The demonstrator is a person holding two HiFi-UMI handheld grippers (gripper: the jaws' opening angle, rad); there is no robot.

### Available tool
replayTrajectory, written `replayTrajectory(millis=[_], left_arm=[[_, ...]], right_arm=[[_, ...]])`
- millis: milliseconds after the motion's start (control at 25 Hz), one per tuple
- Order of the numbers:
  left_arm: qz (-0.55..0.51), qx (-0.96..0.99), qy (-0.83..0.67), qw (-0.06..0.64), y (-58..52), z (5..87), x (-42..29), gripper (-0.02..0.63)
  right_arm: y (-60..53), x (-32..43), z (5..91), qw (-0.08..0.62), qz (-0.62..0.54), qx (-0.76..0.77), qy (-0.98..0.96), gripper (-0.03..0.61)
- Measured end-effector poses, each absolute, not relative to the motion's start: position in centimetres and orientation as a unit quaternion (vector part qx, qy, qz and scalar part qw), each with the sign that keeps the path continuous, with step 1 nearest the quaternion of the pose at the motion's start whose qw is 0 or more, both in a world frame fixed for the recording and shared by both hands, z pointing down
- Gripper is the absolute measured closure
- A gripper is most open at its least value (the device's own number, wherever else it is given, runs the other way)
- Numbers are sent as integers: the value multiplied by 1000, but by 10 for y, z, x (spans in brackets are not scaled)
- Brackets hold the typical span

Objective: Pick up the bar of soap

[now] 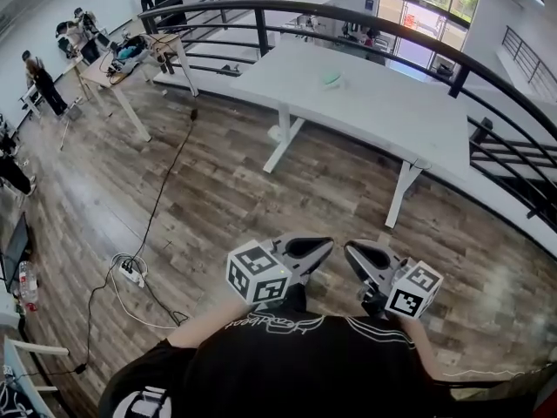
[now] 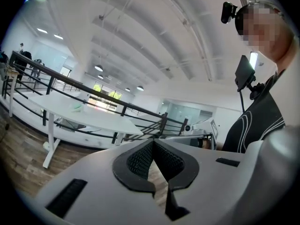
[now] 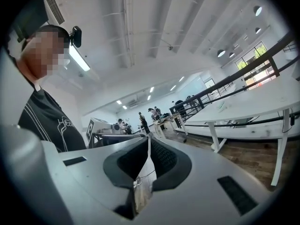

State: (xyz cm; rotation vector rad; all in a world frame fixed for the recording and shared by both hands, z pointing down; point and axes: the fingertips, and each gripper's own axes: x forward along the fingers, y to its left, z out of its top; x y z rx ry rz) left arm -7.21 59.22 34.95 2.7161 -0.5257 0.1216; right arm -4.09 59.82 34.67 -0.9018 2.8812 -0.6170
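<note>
A small pale green object, apparently the bar of soap [image 1: 332, 79], lies on the long white table [image 1: 383, 111] across the wooden floor, far from both grippers. It also shows as a pale speck, the soap [image 2: 77, 106], on the table in the left gripper view. My left gripper [image 1: 327, 243] and right gripper [image 1: 349, 248] are held close to the person's chest, tips pointing toward each other. In their own views the left gripper [image 2: 153, 142] and the right gripper [image 3: 148, 138] have their jaws together with nothing between them.
A black curved railing [image 1: 409, 33] runs behind the white table. A power strip with cables [image 1: 130, 271] lies on the floor at left, with a bottle [image 1: 28, 284] beyond it. Other tables [image 1: 122, 68] with people stand at the far left.
</note>
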Motion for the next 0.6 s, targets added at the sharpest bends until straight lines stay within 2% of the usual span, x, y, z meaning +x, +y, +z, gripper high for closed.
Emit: replayTrajectory(millis=[600], left_arm=[[49, 968, -174, 175, 360, 323, -99, 606]], right_arm=[[369, -70, 320, 31, -195, -303, 932, 557]])
